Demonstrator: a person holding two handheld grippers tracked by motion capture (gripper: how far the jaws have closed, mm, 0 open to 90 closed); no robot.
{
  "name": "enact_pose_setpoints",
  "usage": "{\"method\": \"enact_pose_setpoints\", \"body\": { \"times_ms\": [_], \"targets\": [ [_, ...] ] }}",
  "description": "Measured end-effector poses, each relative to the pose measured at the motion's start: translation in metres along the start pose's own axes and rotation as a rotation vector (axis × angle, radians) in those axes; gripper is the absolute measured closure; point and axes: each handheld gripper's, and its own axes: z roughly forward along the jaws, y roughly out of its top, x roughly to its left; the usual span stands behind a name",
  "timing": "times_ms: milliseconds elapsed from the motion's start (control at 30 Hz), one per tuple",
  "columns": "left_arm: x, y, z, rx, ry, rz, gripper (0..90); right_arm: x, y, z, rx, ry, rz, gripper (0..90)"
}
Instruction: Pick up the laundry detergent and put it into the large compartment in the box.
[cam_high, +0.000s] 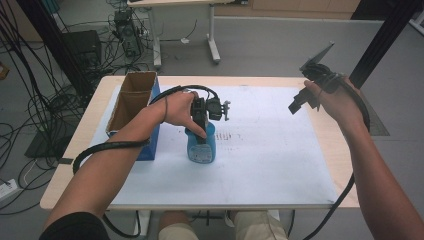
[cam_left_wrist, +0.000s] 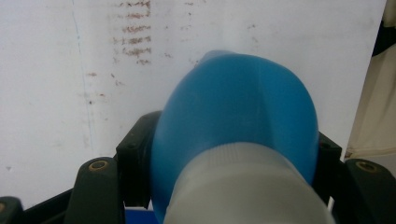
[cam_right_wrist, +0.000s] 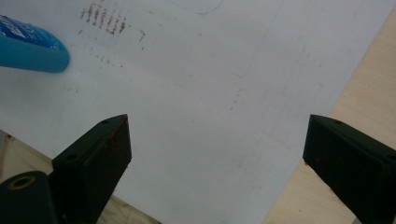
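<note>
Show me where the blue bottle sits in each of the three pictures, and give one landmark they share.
High view: the blue bottle stands left of centre on the white sheet, under the left tool.
Left gripper view: it takes up the lower middle, pinched between the black jaws, pale cap nearest the camera.
Right gripper view: one end shows at the upper left edge.
Shared landmark: the brown smudges on the sheet.

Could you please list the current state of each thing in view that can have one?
Blue bottle: standing on the white sheet, white cap on, clamped between the left gripper's jaws.
Left gripper: shut on the bottle.
Right gripper: open, nothing between its jaws, held above the table's right side.
Cardboard box: top open, standing at the table's left edge.
White sheet: lying flat, marked with brownish smudges.
</note>
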Motion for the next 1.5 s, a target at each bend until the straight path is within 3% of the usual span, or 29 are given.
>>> {"method": "enact_pose_setpoints", "body": {
  "times_ms": [1500],
  "targets": [
    [0.0020,-0.0012,-0.0005,0.002,-0.004,-0.010,36.3,0.0027,0.0021,0.0004,0.002,-0.006,-0.001,7.8]
  ]
}}
